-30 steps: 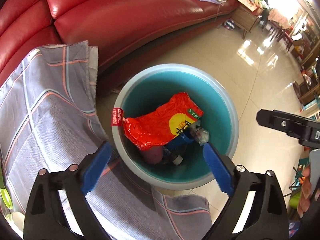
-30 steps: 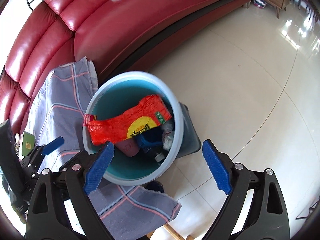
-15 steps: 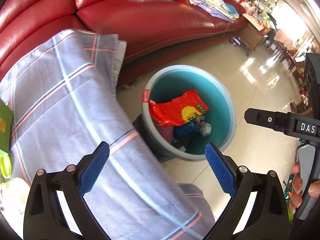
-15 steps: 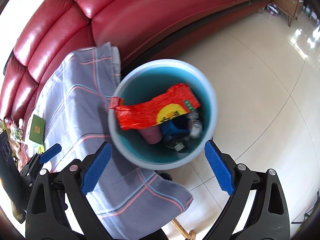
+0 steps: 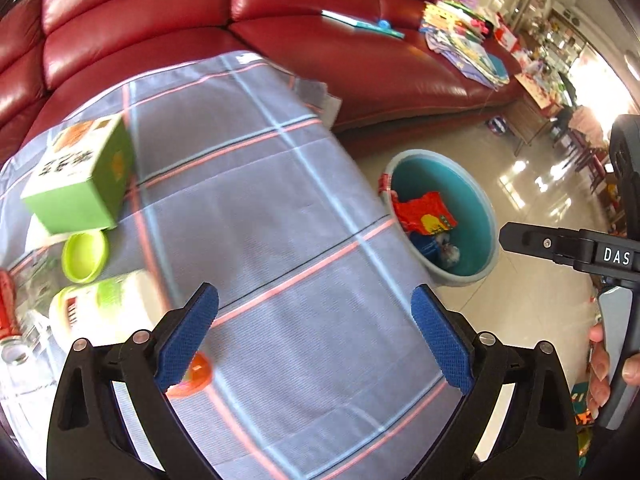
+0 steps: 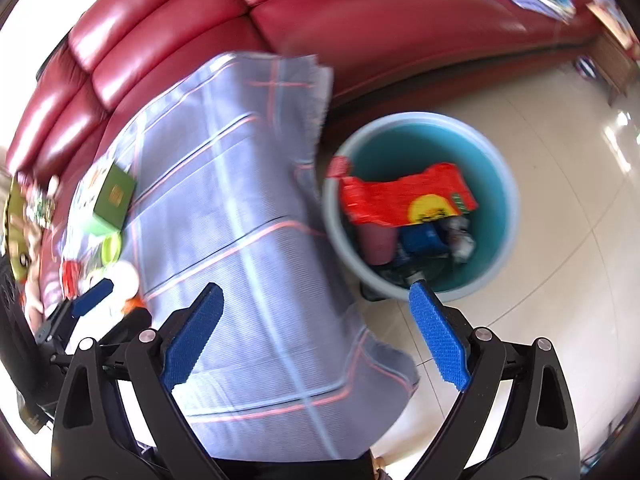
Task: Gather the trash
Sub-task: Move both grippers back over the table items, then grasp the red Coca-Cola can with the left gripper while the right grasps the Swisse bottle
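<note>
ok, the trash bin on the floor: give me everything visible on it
The bin is a round, upright, open-topped tub, plastic by the look, with a pale grey-blue outer wall and rim and a teal inside. It stands on the tiled floor beside the cloth-covered table, in front of the red sofa. A small red label sits on its rim. Inside lie a crumpled red and yellow wrapper, a pink cup, something blue and a crumpled clear scrap. Neither gripper touches it.
</note>
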Motion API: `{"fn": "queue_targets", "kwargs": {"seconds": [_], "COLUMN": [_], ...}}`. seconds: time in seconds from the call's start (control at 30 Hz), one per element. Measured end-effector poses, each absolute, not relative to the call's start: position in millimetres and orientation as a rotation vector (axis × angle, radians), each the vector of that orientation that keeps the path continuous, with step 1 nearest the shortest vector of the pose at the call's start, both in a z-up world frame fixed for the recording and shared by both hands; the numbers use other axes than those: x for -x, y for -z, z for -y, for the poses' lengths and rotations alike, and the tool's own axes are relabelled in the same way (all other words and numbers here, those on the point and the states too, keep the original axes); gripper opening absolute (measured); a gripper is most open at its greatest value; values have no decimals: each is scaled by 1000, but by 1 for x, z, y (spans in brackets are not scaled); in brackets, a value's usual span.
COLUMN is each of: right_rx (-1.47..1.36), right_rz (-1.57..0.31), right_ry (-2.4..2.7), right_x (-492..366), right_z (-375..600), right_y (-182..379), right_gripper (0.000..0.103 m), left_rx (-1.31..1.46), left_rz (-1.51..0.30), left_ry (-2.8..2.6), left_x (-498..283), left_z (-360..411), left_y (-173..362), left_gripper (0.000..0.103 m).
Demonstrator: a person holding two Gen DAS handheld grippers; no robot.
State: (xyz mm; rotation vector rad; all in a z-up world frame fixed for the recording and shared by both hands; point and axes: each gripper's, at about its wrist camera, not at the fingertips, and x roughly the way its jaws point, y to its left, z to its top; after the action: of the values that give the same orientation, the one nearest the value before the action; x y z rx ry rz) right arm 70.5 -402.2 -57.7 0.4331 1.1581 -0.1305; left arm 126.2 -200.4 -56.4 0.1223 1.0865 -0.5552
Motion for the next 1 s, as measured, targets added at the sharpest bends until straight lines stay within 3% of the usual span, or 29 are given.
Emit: {"fn": "queue_targets", "kwargs": {"seconds": [0.63,1.0], "right_rx": [119,435], "right_rz": [-1283,-1251], "right_ry": [-237,-321], "right_x": [-146,-171], "right_z": [157,81], "right_y": [58,78], "right_gripper": [90,90], "left_rx": [97,226], "left_rz": [-1048,-1074], "left_ry": [202,80], "left_x": [-133,-154], "left_z": [-43,-117], "left_y": [41,60], "left_gripper": [97,97]}}
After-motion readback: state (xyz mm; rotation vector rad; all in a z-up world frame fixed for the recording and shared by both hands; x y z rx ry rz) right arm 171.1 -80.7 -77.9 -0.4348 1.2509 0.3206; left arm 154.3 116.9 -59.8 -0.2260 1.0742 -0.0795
